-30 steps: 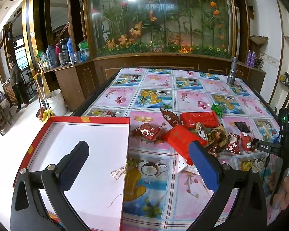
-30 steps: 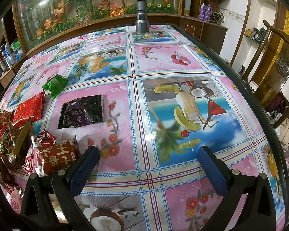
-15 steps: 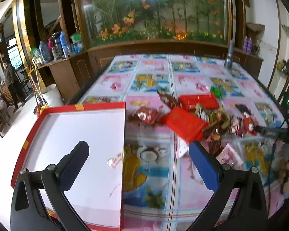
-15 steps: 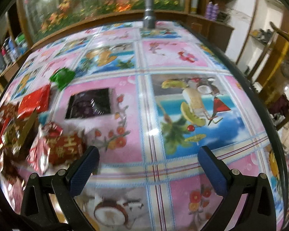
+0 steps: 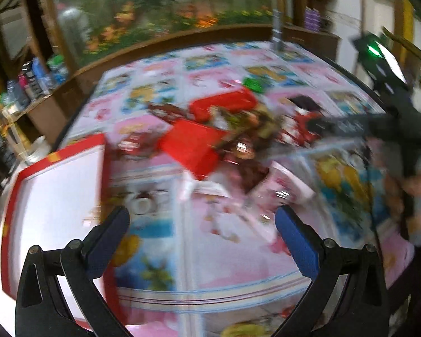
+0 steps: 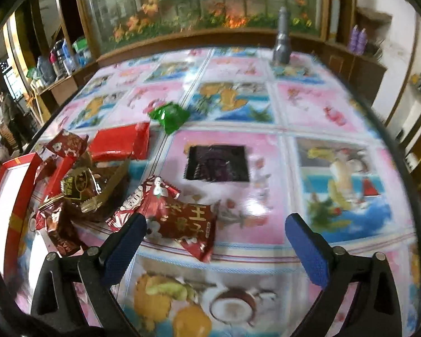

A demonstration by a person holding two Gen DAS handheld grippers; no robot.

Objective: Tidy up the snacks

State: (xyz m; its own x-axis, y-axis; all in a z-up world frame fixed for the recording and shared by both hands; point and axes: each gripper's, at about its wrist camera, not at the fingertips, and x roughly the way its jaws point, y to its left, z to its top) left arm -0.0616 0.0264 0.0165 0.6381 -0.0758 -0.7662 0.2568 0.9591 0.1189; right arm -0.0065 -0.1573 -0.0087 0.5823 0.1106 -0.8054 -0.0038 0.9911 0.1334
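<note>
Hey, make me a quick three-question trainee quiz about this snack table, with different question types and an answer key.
1. True or false: the right claw is shut on the red packet with gold characters.
2. Which snack lies farthest from the pile, toward the flashlight? A) green packet B) dark purple packet C) flat red packet
3. Fill in: the white-lined box has a ____ rim.

Key:
1. False; its jaws stand wide and grip nothing.
2. A
3. red
</note>
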